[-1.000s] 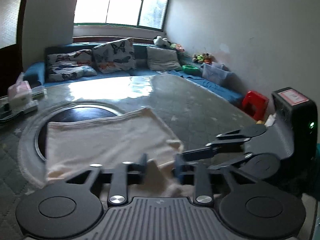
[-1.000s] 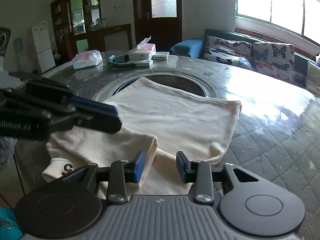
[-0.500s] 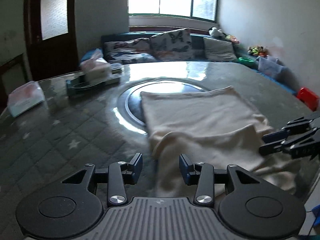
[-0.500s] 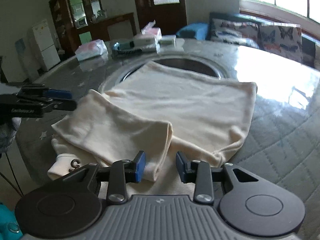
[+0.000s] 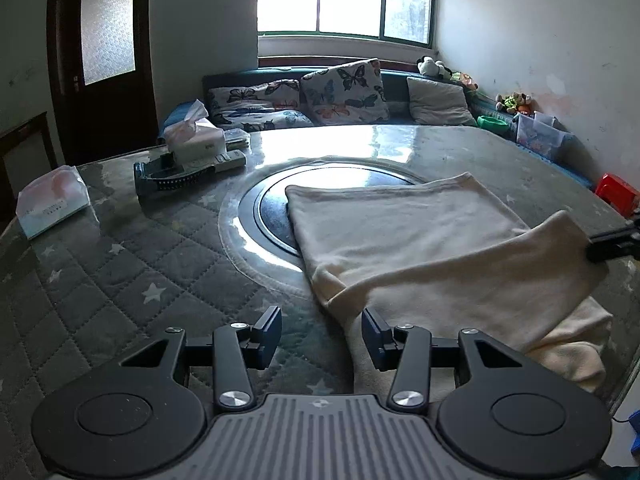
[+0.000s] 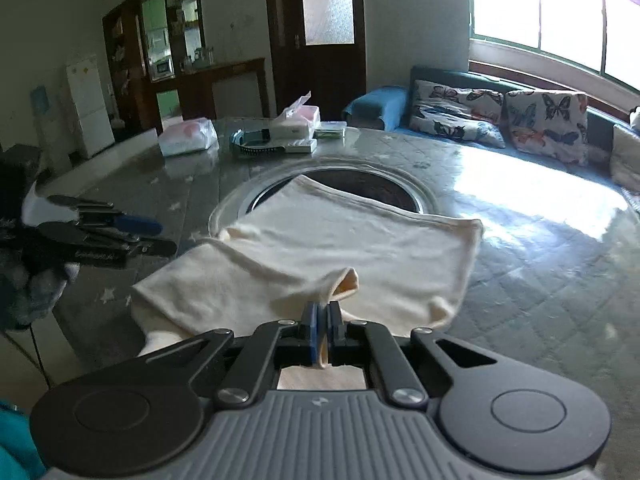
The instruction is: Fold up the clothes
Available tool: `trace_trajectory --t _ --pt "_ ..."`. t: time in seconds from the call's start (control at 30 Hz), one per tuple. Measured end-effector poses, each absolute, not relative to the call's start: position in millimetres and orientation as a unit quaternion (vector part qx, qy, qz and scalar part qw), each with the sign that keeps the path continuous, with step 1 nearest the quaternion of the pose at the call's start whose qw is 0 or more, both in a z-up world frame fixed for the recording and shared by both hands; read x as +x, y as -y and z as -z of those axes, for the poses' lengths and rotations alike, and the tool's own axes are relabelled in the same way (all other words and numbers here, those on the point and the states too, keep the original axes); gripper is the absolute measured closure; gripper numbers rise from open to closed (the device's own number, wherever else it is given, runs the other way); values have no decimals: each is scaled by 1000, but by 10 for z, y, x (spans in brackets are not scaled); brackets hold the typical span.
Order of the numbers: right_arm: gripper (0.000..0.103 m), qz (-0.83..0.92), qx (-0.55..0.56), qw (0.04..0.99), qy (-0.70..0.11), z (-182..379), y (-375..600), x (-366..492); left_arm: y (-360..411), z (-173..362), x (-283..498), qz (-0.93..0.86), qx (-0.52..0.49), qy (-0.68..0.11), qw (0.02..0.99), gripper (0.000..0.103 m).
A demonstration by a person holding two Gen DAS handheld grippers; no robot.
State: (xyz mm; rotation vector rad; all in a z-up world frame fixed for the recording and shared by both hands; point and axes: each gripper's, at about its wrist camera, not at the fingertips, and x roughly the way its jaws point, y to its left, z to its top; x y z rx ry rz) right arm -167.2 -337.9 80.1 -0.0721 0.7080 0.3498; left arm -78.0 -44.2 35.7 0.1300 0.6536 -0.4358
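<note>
In the lower middle of the right wrist view, the right gripper [image 6: 322,330] is clamping the cuff of a cream garment [image 6: 352,248], lifting that sleeve off the quilted table [image 6: 540,280]. The left gripper [image 5: 322,334] is hanging at the bottom of its own frame with jaws opening and nothing between them, just beside the fabric's near edge. The garment is lying across the table's round inset [image 5: 264,216], its long axis running, as far as the fisheye allows, from lower right toward frame centre. The sleeve-folding step seems under way; next the cuff needs carrying inward across the body.
</note>
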Motion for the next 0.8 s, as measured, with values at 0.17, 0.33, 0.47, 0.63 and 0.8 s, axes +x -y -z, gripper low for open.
trace_trajectory --t 0.17,0.33,0.47,0.63,0.8 --pt "97 -150 -55 911 -380 -621 3412 -1655 482 -375 -772 222 69 -315 920 57" --pt "95 -141 -43 917 -372 -624 3473 -1576 575 -433 -743 250 73 -308 915 78" --pt "95 -160 -47 914 -371 -563 3391 -1470 724 -415 -717 274 79 -306 908 84" --pt "95 -172 -55 908 -378 -416 3282 -1330 807 -281 -601 264 94 -324 904 83" --pt "95 -167 -56 905 -388 -332 3313 -1278 708 -247 -564 257 90 -333 903 81"
